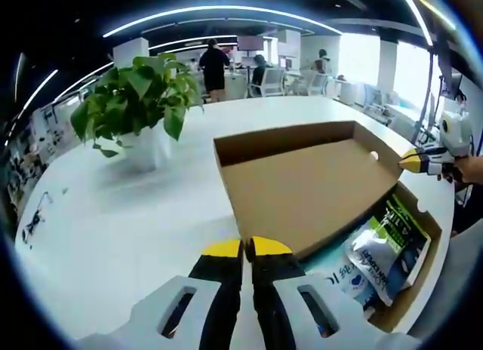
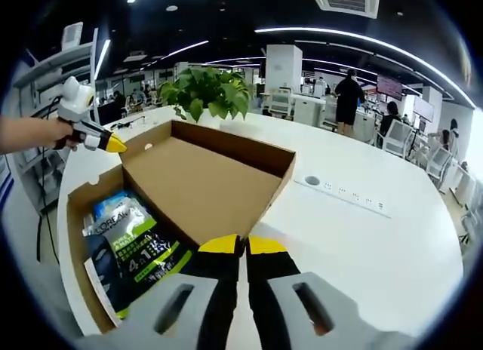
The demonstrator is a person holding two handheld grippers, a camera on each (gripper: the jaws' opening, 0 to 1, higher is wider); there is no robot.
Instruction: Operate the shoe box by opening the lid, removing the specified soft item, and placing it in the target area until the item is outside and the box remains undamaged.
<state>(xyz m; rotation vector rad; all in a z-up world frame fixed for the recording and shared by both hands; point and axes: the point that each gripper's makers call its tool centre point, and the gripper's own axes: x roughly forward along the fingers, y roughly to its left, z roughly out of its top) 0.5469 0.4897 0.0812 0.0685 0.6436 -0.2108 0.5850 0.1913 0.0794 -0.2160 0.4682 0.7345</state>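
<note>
Open-plan office; desks, chairs

Left gripper view: shoe box on bench, right of left claw; raised lid just ahead of claw tips; packets inside box under lid; potted plant ahead-left. Right gripper view: box left of right claw, plant behind lid

You work at a white table in an open-plan office, a potted plant standing on it. Beyond the plant, people stand among desks and office chairs under curved ceiling light strips; bright windows lie beyond.
</note>
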